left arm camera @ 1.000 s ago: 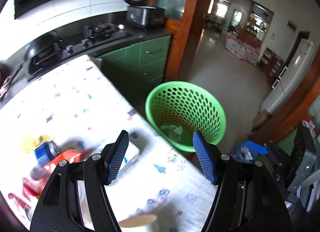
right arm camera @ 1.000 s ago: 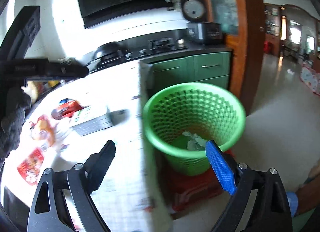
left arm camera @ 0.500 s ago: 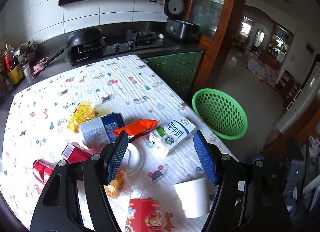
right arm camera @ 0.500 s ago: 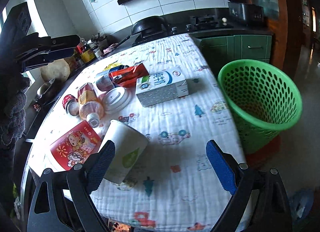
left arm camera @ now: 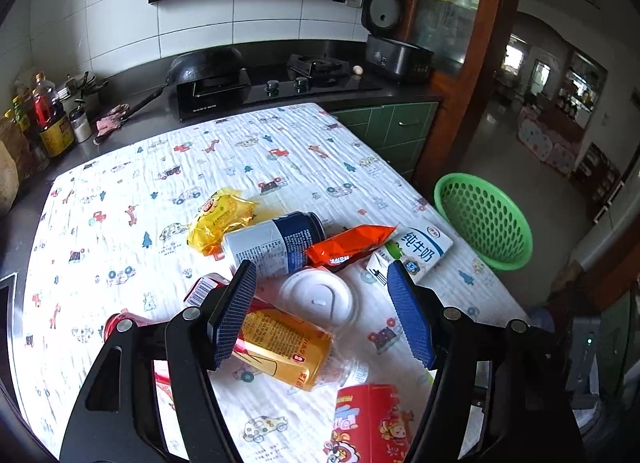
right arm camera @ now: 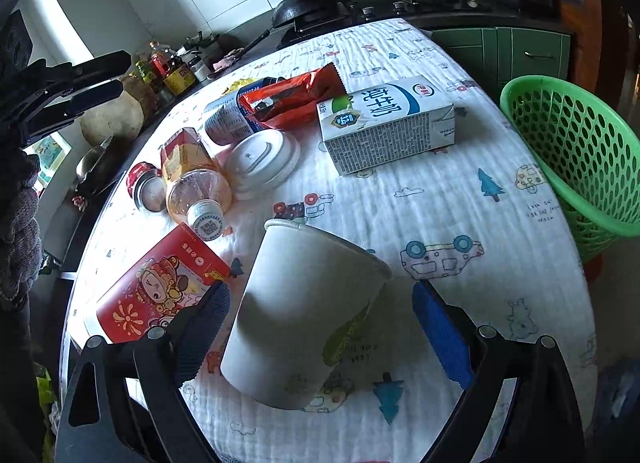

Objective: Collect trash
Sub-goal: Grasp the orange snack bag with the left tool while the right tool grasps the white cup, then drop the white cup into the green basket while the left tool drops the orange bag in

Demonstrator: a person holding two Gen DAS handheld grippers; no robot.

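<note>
- The right gripper (right arm camera: 320,339) has swung back from the bin to the desk within the last second; its fingers (right arm camera: 440,335) are spread wide, empty, on either side of a white paper cup (right arm camera: 304,323) lying tipped at the near edge of the desk (right arm camera: 460,203).
- The left gripper (left arm camera: 320,315) has likewise come back over the pile; its fingers (left arm camera: 236,311) are spread and hold nothing, hovering above a white lid (left arm camera: 318,299) and a yellow-labelled bottle (left arm camera: 288,347).
- Left of the cup lies a red packet (right arm camera: 156,287); a small red can (right arm camera: 142,183) sits beyond it.
- Farther in, touching one another: a blue and white can (left arm camera: 276,247), an orange wrapper (left arm camera: 348,245), a milk carton (right arm camera: 388,123) and a yellow wrapper (left arm camera: 220,219).
- The green basket (right arm camera: 576,151) stands on the floor off the right edge of the desk.
- Judgement: one drop-off seems done, and both grippers are back for more; the cup looks the next pick for the right one. Most trash is not yet collected.
</note>
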